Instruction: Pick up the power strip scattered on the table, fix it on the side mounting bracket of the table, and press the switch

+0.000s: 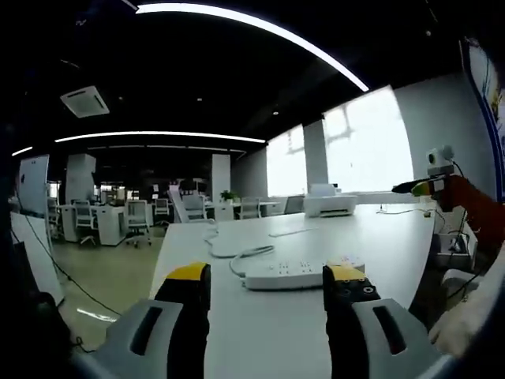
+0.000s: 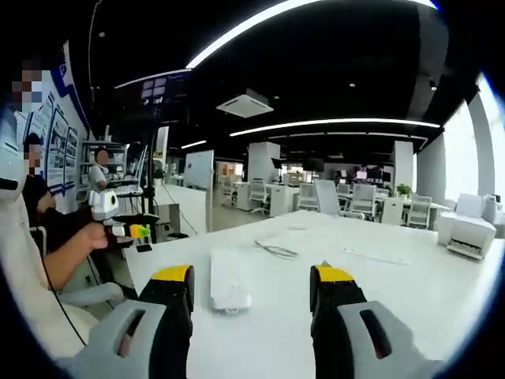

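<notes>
Ahead of both tongs: the power strip (image 1: pixel 288 275) lies flat on the white table (image 1: pixel 371 237), not yet picked up.
Left tongs (image 1: pixel 267 286): spread wide and empty; the strip lies crosswise just beyond the tips, its right end near the right jaw.
Right tongs (image 2: pixel 251 286): also wide and empty; in the right gripper view the power strip (image 2: pixel 229 282) points lengthwise away, between the jaws but nearer the left one.
Cord: a pale cable (image 1: pixel 237 254) loops from the strip's left end, as the left gripper view has it, and runs off across the table.
Step in hand: judged to be the approach for the pick-up.
Doing it well: centre one pair of tongs over the strip's narrow width, lower until the jaws straddle its long sides, then close squarely; a grip near the middle should keep it from tipping.
Watch for: the cable dragging or snagging as the strip lifts; smooth plastic may slip under a shallow pinch.
Bracket and switch: the side mounting bracket cannot be made out, and the switch is too small to tell.
Beyond the right tongs' left side: a person's hand (image 2: pixel 93 234) holds another device.
</notes>
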`<state>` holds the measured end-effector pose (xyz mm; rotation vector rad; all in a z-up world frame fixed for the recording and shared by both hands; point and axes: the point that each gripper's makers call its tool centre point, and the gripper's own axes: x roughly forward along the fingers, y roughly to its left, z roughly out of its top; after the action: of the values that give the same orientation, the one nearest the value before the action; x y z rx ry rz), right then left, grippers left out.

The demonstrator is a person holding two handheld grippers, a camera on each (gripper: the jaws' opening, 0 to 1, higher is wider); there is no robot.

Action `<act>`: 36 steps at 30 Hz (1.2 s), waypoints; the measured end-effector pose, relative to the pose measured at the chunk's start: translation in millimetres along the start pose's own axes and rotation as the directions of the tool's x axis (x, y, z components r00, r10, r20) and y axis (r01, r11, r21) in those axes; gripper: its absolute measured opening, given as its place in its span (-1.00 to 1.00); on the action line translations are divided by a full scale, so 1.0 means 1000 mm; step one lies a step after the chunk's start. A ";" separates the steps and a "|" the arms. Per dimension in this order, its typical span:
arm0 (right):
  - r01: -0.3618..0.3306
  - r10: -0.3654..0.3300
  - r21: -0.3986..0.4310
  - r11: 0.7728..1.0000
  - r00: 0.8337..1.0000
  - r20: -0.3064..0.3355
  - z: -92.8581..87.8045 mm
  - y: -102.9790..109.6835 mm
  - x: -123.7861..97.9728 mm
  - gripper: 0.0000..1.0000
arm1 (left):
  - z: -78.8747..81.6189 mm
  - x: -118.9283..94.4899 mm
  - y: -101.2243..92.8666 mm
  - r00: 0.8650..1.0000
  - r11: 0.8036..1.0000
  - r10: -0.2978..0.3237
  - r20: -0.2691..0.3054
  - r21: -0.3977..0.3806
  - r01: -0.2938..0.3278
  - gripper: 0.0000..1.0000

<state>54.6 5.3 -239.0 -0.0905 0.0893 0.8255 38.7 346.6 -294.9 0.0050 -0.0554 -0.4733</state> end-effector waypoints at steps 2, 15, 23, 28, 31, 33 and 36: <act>-0.009 0.009 -0.012 1.000 1.000 -0.011 0.002 0.002 0.003 0.11 | -0.001 0.000 0.001 1.000 1.000 0.000 -0.003 -0.001 0.000 0.23; -0.070 0.065 -0.069 0.995 0.995 -0.077 0.008 0.036 0.024 0.18 | -0.001 -0.003 0.004 1.000 1.000 0.000 -0.006 0.000 0.000 0.23; -0.088 0.078 -0.091 0.992 0.991 -0.106 0.009 0.052 0.034 0.24 | -0.001 -0.002 0.003 1.000 1.000 -0.005 -0.002 -0.004 0.005 0.22; -0.099 0.083 -0.111 0.989 0.987 -0.136 0.007 0.060 0.042 0.24 | -0.002 -0.001 0.001 1.000 1.000 -0.012 -0.001 -0.007 0.012 0.22; -0.105 0.087 -0.116 0.988 0.985 -0.152 0.004 0.056 0.044 0.25 | -0.002 -0.001 0.001 1.000 1.000 -0.014 -0.002 -0.006 0.014 0.22; -0.110 0.091 -0.118 0.987 0.983 -0.157 0.004 0.058 0.047 0.25 | -0.002 -0.001 0.000 1.000 1.000 -0.015 -0.002 -0.005 0.015 0.22; -0.117 0.096 -0.122 0.986 0.982 -0.164 0.004 0.062 0.051 0.26 | -0.002 -0.001 -0.001 1.000 1.000 -0.018 -0.002 -0.007 0.018 0.22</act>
<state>43.9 84.4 -243.9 -0.2768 0.1903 0.9308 37.4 345.8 -296.8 -0.0008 -0.0520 -0.4916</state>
